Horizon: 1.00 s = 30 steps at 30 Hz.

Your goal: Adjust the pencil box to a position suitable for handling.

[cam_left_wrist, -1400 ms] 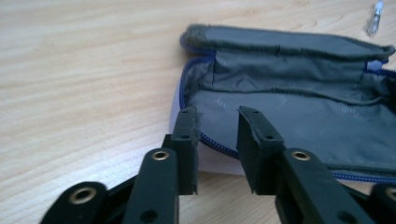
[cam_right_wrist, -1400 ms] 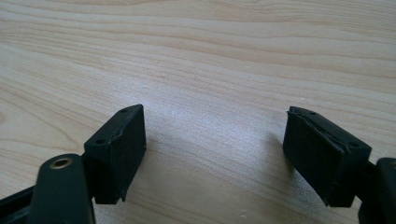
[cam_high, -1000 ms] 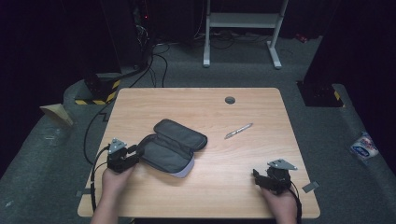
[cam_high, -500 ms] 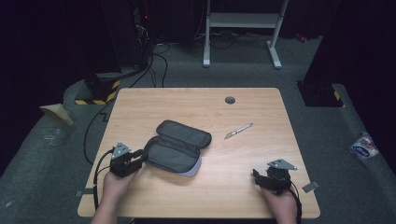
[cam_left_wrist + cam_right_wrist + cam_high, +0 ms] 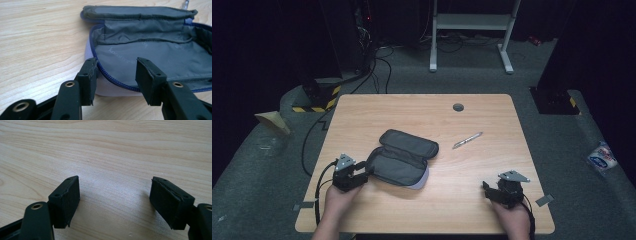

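Black pads of your left gripper (image 5: 113,80): jaws have just been opening, now parted, with the near zip edge of the pencil case (image 5: 150,47) between them but neither pad pressing on it. Released, then, not grasping.

Pencil case (image 5: 404,158): grey fabric, blue zip, lying unzipped and spread flat at the table's left-centre; lid flap folded away from you, lining exposed. Against the high views from a second ago it has slid a little toward the table's middle and turned slightly; your left gripper (image 5: 357,172) sits just beside its left end. My reading: the repositioning tug is done, and the case is set to receive something.

Pen (image 5: 467,140): silver, on bare wood, well apart from the case, to its right.

Right gripper (image 5: 499,191): unclenched over bare table (image 5: 105,150), nothing between the jaws; unmoved, idle.
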{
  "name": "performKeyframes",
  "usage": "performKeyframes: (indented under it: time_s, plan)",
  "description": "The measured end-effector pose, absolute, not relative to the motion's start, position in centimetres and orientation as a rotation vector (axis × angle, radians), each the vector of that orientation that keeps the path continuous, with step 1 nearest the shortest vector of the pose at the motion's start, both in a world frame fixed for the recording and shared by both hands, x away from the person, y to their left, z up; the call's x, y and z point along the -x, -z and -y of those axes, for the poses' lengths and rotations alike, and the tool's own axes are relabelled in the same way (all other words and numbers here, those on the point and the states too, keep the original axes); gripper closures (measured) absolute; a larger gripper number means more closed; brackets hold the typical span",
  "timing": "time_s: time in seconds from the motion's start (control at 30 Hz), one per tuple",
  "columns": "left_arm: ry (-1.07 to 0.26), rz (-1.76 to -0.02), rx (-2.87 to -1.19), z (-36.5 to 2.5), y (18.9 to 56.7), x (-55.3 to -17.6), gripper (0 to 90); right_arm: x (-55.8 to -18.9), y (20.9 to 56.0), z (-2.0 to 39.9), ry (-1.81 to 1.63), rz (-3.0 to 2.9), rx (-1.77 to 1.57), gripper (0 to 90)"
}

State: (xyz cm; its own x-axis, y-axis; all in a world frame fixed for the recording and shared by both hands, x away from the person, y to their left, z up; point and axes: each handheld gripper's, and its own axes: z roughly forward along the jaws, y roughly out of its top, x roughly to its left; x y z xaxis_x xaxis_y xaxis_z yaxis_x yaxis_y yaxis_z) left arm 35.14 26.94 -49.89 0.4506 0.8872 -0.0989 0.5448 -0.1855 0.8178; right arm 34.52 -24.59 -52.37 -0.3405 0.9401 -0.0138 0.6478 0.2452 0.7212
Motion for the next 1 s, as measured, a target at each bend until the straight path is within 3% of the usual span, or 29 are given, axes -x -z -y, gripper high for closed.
performKeyframes:
  time_s: [0.3, 0.73, 1.0]
  plan:
    - [-0.462, -1.155, -1.881, -25.9, 49.8, -34.9, 57.3, -34.5, 52.3, 24.6, -0.870, -2.080, -1.443, 24.2]
    - [-0.493, -1.041, -1.940, -23.2, 49.2, -33.6, 57.4, -34.5, 52.4, 24.5, -0.876, -2.079, -1.447, 24.4]
    - [-0.480, -1.101, -1.902, -24.0, 49.6, -33.8, 54.2, -34.6, 52.4, 24.5, -0.876, -2.079, -1.445, 24.6]
